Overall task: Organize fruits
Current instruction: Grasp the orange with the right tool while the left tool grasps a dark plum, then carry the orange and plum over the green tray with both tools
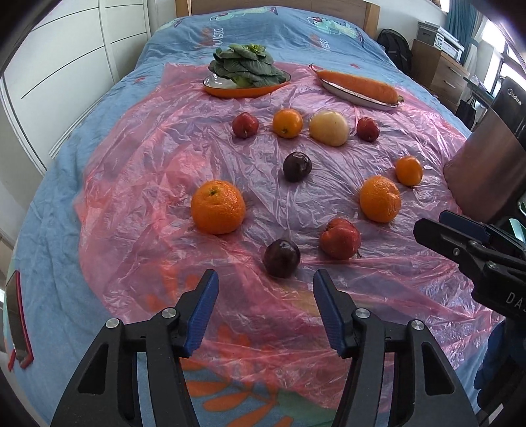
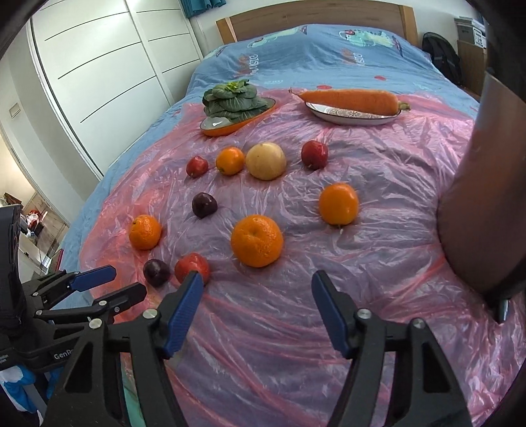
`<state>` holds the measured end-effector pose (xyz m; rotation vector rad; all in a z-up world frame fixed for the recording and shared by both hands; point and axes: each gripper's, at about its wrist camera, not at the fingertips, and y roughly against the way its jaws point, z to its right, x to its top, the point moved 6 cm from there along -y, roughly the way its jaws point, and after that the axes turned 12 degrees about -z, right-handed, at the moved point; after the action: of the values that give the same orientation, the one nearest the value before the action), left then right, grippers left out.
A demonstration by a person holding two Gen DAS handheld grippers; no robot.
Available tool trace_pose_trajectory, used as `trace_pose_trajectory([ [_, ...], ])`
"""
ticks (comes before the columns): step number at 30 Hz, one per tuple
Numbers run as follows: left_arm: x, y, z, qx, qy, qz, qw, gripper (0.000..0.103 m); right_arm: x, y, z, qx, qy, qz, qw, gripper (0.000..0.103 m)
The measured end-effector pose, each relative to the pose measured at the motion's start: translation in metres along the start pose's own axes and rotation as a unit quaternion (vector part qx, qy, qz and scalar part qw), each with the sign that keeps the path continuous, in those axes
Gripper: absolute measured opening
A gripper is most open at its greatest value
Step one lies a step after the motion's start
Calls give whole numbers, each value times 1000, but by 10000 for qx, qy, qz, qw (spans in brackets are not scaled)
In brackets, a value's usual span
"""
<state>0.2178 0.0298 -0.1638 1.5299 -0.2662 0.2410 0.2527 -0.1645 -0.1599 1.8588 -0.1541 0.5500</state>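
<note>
Blue-padded jaws of the left gripper stand apart with nothing between them, just short of a dark plum on the pink plastic sheet. Beside it the right gripper is likewise released and empty, its left pad in front of a red apple and a large orange lying just beyond its tips. Left of the plum, in the left wrist view, sits another large orange; farther back a second dark plum lies near the middle of the sheet, and a smaller orange rests off to the right. Behind these runs a row of four: a small red apple, an orange, a pale yellow fruit and another small red apple. Farthest on the sheet, an orange dish holds leafy greens, and a white oval plate carries a carrot. All of it rests on a blue bedspread.
</note>
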Motion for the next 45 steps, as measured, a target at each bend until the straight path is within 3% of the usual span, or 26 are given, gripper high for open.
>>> trace_pose_trajectory([
  [13,15,-34,3,-113,42,-631,9979,34,33,-53,1,-122,69,-745,9971,103],
  [19,16,-39,4,-112,-85,-686,9975,23,36,-64,-3,-198,113,-827,9963,86],
  [20,16,-39,4,-122,-96,-690,9975,23,36,-65,-4,-208,132,-843,9961,77],
  [24,17,-38,3,-128,-111,-683,9975,22,36,-67,-6,-215,173,-868,9958,75],
  [37,18,-11,2,-148,-18,-637,9979,22,30,-25,-5,89,-150,-533,9984,74],
  [45,15,19,22,-109,-319,-677,9971,22,-7,17,-1,351,-428,-641,9964,74],
])
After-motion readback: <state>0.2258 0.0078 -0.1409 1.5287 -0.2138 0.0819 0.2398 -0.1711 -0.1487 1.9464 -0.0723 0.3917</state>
